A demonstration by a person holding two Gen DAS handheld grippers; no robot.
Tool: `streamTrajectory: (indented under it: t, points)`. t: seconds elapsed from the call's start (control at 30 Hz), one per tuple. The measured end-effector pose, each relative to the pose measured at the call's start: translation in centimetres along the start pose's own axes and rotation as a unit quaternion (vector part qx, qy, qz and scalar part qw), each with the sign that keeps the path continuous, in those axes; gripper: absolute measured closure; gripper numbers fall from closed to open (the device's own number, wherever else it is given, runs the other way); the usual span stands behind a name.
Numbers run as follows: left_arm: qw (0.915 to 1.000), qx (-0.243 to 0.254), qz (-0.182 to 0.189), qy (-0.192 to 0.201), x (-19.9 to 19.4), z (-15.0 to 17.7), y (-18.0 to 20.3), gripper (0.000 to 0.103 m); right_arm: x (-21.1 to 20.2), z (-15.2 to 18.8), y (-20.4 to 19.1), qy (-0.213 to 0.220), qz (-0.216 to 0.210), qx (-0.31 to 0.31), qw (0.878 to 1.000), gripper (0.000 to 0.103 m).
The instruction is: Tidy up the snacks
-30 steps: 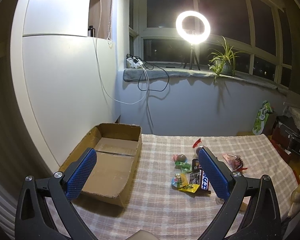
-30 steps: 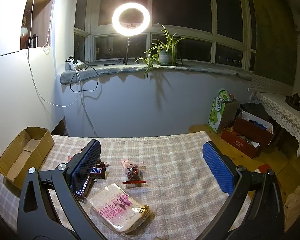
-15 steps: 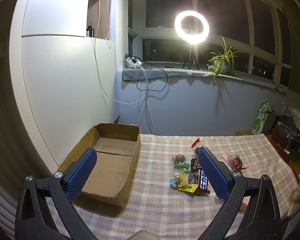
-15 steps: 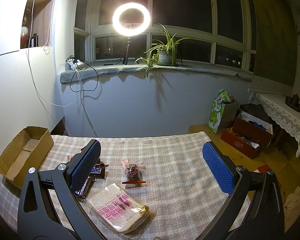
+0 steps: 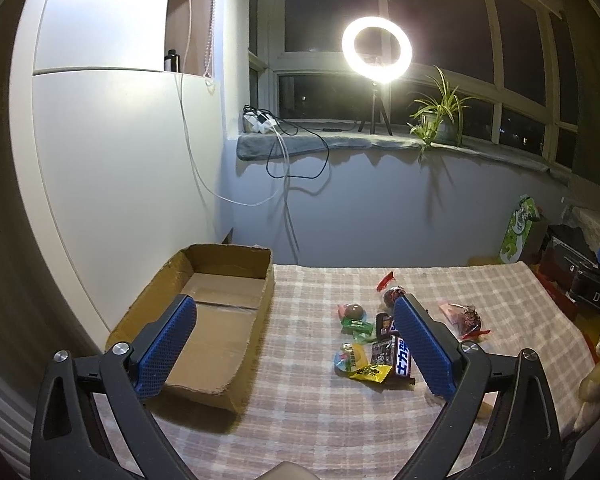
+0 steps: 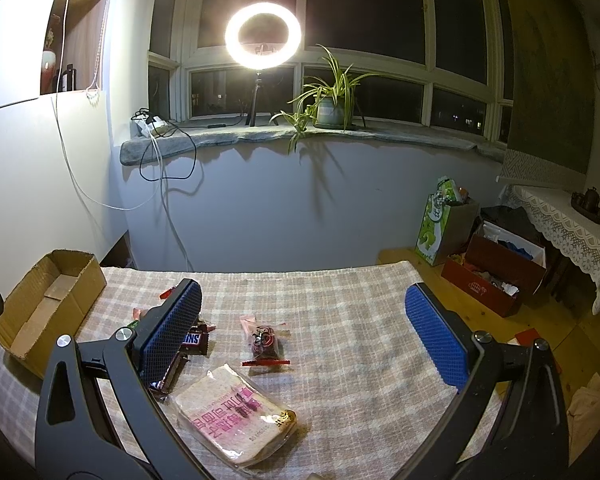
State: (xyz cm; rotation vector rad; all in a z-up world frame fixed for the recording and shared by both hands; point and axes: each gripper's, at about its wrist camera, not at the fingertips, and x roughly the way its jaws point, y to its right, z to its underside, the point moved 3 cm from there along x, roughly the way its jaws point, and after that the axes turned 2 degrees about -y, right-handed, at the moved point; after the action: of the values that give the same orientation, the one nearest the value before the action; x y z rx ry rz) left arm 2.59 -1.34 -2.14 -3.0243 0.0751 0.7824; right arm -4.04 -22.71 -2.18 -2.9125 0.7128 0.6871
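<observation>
My table has a checked cloth (image 5: 300,420) on it, and everything sits on that. The biggest thing is the cardboard box (image 5: 204,320) at the left side. It has no snacks in it yet. I think the snacks should go in there.

Next biggest is the bread pack (image 6: 236,412), lying flat close to me. It looks soft and squashy in a shiny bag. I would hold it by its long sides and squeeze gently, so it does not get flat or slip out.

Then comes the little pile of snacks (image 5: 374,346), well apart from the box. The Snickers bar (image 6: 192,339) looks firm and light, so it should be easy to pinch across the middle. The red candy bag (image 6: 265,340) lies by itself between the pile and the bread. It looks crinkly and light. The small round candy (image 5: 354,311) might roll away.

My left gripper (image 5: 296,344) is spread wide and holds nothing. My right gripper (image 6: 300,332) is spread wide too, with nothing in it.

The left view shows the whole inside of the box and every small sweet. The bread is hidden there. Only the right view shows the bread, but my finger (image 6: 168,332) covers part of the pile.
</observation>
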Motion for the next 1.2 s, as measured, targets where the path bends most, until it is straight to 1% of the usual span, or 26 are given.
streamTrajectory:
  t: [0.23,0.37,0.47,0.63,0.7,0.8,0.87,1.0,1.13,1.2]
  points:
    - [0.9998,0.006,0.011,-0.013,0.9,0.4,0.8,0.006,1.1,0.8,0.6,-0.01,-0.002,-0.002,1.0,0.0]
    - [0.9994,0.01,0.023,-0.026,1.7,0.8,1.5,0.01,1.8,1.2,0.7,-0.02,-0.003,-0.004,1.0,0.0]
    - [0.9983,0.013,0.039,-0.041,2.7,1.3,2.1,0.012,2.4,1.6,1.0,-0.03,-0.006,-0.005,1.0,0.0]
    - [0.994,0.013,0.079,-0.075,4.3,2.3,3.5,0.017,3.9,2.9,1.9,-0.065,-0.024,0.007,0.998,0.0]
    - [0.9902,0.006,0.101,-0.096,5.2,2.8,3.9,0.02,4.5,3.6,2.4,-0.08,-0.038,0.015,0.996,0.0]
    - [0.9846,0.0,0.124,-0.123,6.4,3.6,4.6,0.023,5.5,4.8,3.0,-0.107,-0.063,0.028,0.992,0.0]
    - [0.9801,0.0,0.142,-0.139,7.0,4.2,5.4,0.024,6.2,5.9,3.6,-0.132,-0.086,0.044,0.986,0.0]
    - [0.9647,-0.008,0.19,-0.182,8.3,5.2,6.8,0.029,7.4,8.2,4.1,-0.184,-0.136,0.073,0.971,0.0]
    - [0.9517,-0.007,0.228,-0.206,9.0,5.8,8.4,0.029,8.2,10.5,4.4,-0.227,-0.185,0.108,0.95,0.0]
    - [0.9432,-0.014,0.247,-0.222,9.4,6.1,8.9,0.033,8.5,11.5,4.5,-0.246,-0.208,0.129,0.938,0.0]
